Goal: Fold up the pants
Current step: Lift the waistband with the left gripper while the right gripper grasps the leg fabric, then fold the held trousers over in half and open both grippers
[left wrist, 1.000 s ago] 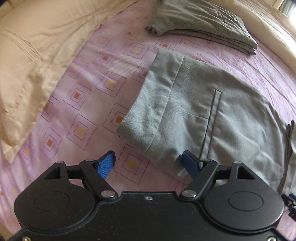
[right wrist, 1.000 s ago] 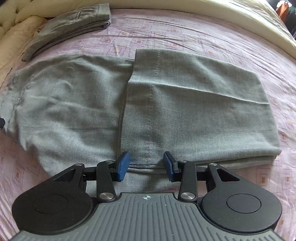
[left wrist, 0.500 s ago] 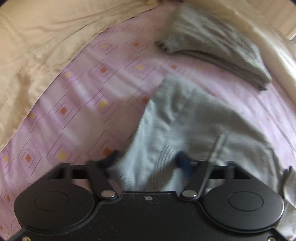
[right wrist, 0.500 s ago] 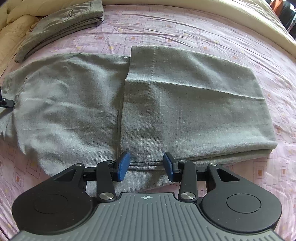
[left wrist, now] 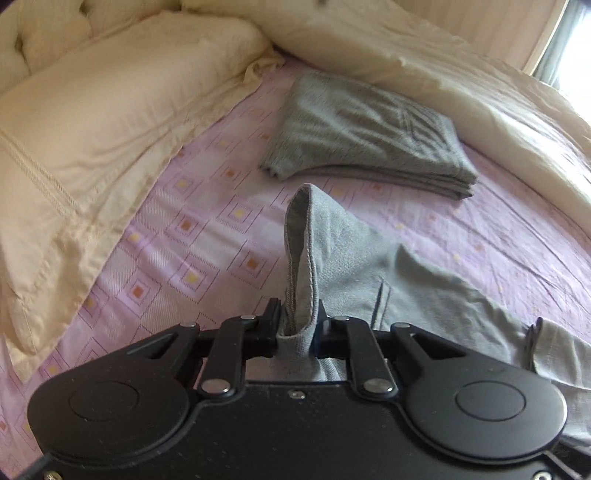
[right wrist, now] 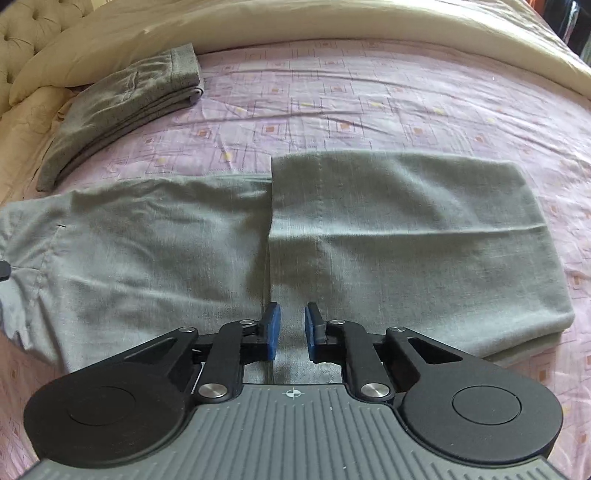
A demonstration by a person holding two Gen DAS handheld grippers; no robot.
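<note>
Pants are lying flat across the purple patterned sheet, and their long axis is running side to side in the right wrist view, with the leg end already doubled back over the middle as a neat panel. Nearest in, the right gripper is sitting low over the near long edge, right where that panel's edge crosses; its blue pads have just been closing, yet a narrow gap is showing, and I cannot tell that they are pinching any cloth. Over on the other side, the left gripper is clamping the waistband corner, its jaws having just been closing onto it, and the band is standing up in a tall loop off the bed. So the free waist end is lying to the left of the folded panel, and the left hand is the nearer one to it; the coming fold looks like it is depending on carrying that end along the long axis toward the panel. Farther off, a folded grey pair is resting near the cream pillow and duvet.
</note>
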